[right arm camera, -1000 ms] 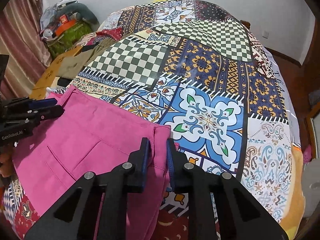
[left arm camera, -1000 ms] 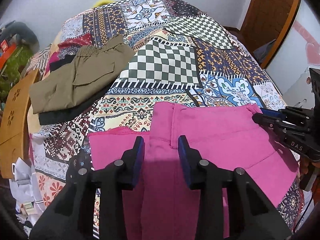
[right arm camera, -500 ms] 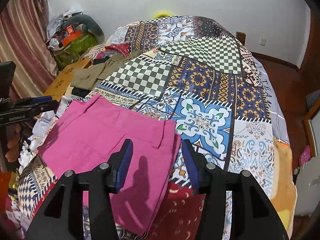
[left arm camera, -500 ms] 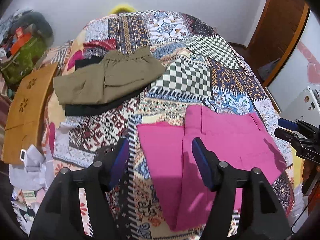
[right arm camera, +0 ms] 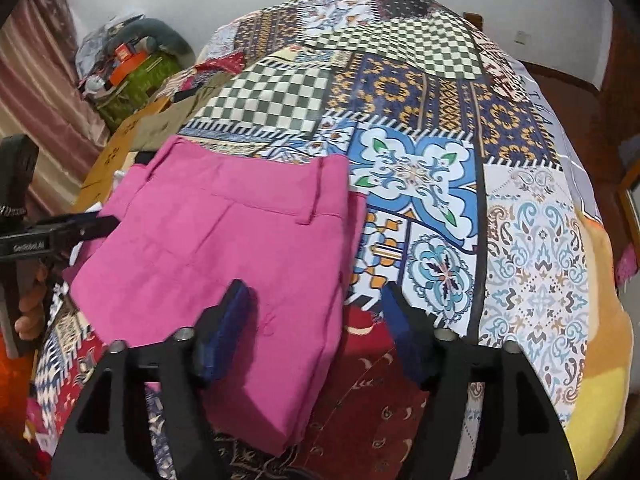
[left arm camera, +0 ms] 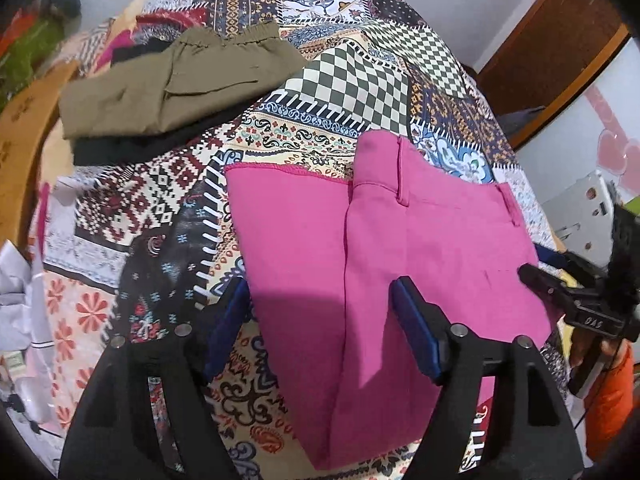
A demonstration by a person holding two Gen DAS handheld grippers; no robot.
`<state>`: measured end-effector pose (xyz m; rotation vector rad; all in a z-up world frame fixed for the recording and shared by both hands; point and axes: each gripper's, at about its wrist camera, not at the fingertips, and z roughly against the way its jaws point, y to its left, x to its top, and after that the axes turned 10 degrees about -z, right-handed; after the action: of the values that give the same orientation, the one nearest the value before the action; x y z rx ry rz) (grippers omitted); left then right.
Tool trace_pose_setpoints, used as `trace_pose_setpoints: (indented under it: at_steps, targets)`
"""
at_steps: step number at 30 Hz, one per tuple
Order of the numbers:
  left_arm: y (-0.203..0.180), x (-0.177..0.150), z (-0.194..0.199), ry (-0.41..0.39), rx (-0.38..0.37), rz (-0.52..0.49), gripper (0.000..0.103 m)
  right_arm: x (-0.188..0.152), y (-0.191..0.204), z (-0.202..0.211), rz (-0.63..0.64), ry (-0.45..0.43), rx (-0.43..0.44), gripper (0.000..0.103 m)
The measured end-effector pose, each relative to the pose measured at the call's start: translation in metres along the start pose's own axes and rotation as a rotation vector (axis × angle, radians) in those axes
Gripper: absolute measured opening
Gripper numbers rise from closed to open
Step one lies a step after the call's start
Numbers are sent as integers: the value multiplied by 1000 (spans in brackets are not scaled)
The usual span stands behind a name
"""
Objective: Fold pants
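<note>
Folded pink pants (left arm camera: 384, 248) lie flat on the patchwork bedspread (left arm camera: 344, 80), the waistband toward the far side. In the right wrist view the pink pants (right arm camera: 224, 248) fill the near left. My left gripper (left arm camera: 320, 320) hovers above their near edge, jaws opening, nothing pressed between the pads. My right gripper (right arm camera: 316, 320) hangs over the pants' right edge, jaws also opening and apart from the cloth. Each gripper shows in the other's view: the right gripper (left arm camera: 560, 292) at the right edge, the left gripper (right arm camera: 60, 232) at the left edge with a hand on it.
Folded olive pants (left arm camera: 172, 80) lie on a dark garment (left arm camera: 140, 146) at the bed's far left. A wooden board (left arm camera: 24, 132) stands beside the bed on the left, with clutter (right arm camera: 132, 64) in the corner. A door (left arm camera: 552, 44) is at the far right.
Both grippers let go of the pink pants and opened wide. Both pulled back toward the near edge, so more of the folded pants shows.
</note>
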<state>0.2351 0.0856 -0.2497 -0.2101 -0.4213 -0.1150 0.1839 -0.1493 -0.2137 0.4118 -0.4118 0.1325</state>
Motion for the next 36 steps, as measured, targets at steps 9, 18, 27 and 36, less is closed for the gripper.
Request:
trace_pose_setpoints:
  at_steps: [9,18,27,36]
  targets:
    - [-9,4,0,-24,-37,-20,41,10,-5,-15,-49,37,106,55]
    - [-18,4,9,-70,-14,-7,14,13,0,-18,-45,22,119,22]
    - [-27,11,37,-131,87,-57,12,22,17,8,-3,-74,106,10]
    - [-16,31,93,-277,187,-85,11,57,65,45,91,-195,119,10]
